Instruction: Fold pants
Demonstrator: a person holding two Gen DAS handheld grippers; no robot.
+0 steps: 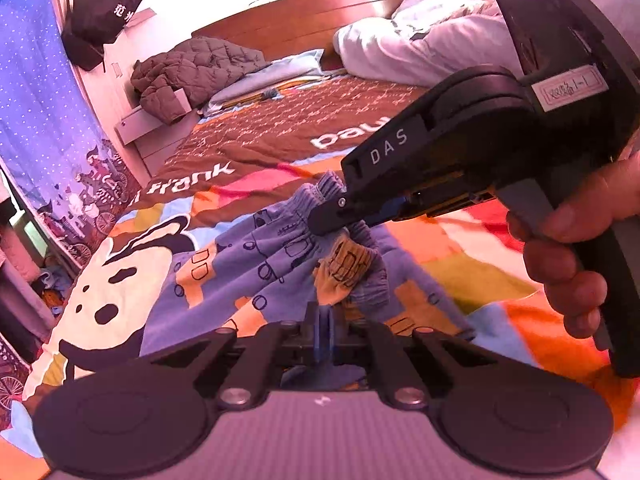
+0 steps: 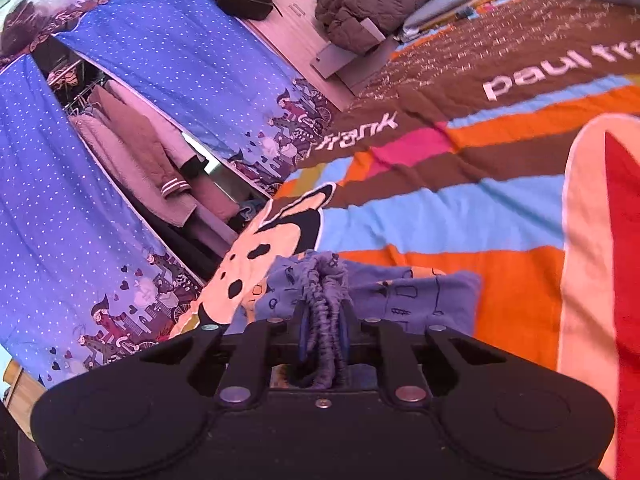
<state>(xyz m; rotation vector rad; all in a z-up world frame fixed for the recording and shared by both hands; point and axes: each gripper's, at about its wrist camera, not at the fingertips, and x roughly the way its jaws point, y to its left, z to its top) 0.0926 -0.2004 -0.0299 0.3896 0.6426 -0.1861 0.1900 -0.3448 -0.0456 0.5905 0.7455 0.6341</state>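
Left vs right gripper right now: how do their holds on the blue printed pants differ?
The right gripper is shut on the gathered elastic waistband of the blue printed pants. The left gripper is shut too, on a thinner bit of cloth; which part is unclear. Both point down toward the colourful bedspread.

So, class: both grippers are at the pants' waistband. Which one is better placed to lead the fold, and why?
Probably the right. The right gripper is shut on the bunched waistband of the pants. The left gripper is shut at their edge, but no cloth shows between its pads.
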